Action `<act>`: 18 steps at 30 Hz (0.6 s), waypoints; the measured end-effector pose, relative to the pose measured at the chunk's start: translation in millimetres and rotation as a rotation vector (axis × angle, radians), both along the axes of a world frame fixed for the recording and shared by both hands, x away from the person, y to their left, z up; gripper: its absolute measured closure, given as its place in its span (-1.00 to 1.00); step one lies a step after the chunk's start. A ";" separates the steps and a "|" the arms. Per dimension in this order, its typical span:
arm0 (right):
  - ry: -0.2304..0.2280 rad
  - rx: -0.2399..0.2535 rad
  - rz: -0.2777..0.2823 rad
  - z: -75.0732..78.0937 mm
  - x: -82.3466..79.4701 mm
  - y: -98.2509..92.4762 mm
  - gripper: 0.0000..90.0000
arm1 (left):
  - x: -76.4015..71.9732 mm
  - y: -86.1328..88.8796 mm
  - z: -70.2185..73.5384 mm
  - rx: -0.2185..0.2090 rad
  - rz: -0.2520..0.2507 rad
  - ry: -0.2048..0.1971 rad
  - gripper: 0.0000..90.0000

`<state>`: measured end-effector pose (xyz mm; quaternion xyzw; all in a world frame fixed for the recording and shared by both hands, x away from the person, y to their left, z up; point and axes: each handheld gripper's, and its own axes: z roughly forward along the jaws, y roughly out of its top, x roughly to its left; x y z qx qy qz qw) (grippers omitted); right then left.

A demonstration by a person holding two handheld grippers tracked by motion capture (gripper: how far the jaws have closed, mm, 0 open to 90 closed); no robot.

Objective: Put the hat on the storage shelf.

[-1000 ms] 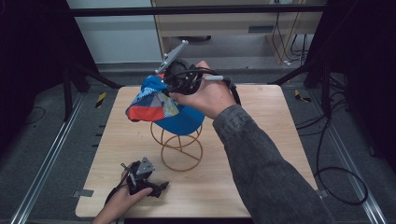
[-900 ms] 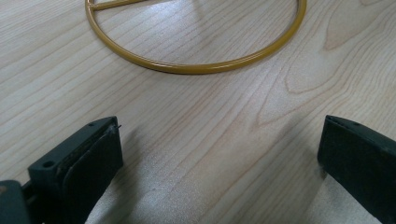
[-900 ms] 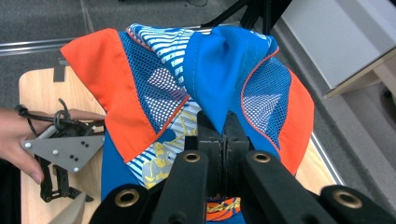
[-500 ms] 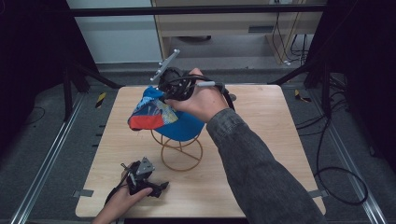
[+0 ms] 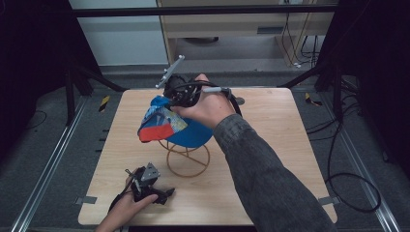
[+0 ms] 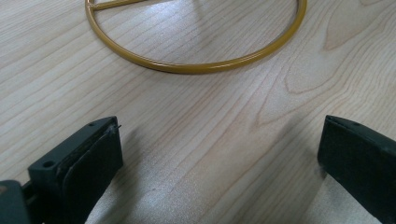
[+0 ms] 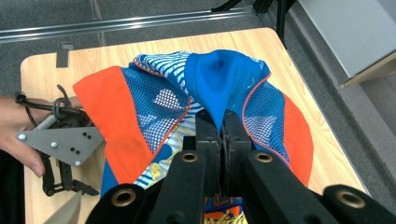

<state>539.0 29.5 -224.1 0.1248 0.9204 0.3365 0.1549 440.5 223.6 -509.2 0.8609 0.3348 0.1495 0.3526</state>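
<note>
- The work in hand looks like putting a cap (image 5: 169, 128) on a wire stand (image 5: 187, 159) in the middle of the bench (image 5: 270, 145).
- The right tool (image 5: 170, 102) is clenched on the cap. In the right gripper view its two jaws are pressed together on a fold of the blue cloth (image 7: 219, 88), at the crown of the cap.
- The cap is blue with orange panels, mesh and a striped part. In the high view it is above the stand, with the orange brim to the left; the blue underside seems to sit on the top of the wire, but whether it really rests there or only hangs from the tool, the pictures cannot tell.
- The stand has a gold ring as base, flat on the bench. In the left gripper view a part of this ring (image 6: 196, 65) lies a little beyond the jaws.
- The left tool (image 5: 147, 186) is at the near left part of the bench, well apart from the cap. Its jaws are wide apart with only bare wood between them, so it is released and holds nothing.
- Done, by judgement: the cap is gripped and brought over the stand.
- Left, by judgement: to settle the cap so that the stand carries it, to check it sits straight and not tilted to the left, then to release the right tool and take the hand away.
- The left tool has no part yet; it could steady the ring if the stand tips.
</note>
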 end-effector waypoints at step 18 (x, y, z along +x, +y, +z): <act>0.004 -0.012 0.010 -3.3 -3.3 -3.3 0.95 | 0.1 -0.2 -0.3 -0.004 0.001 -0.001 -1.00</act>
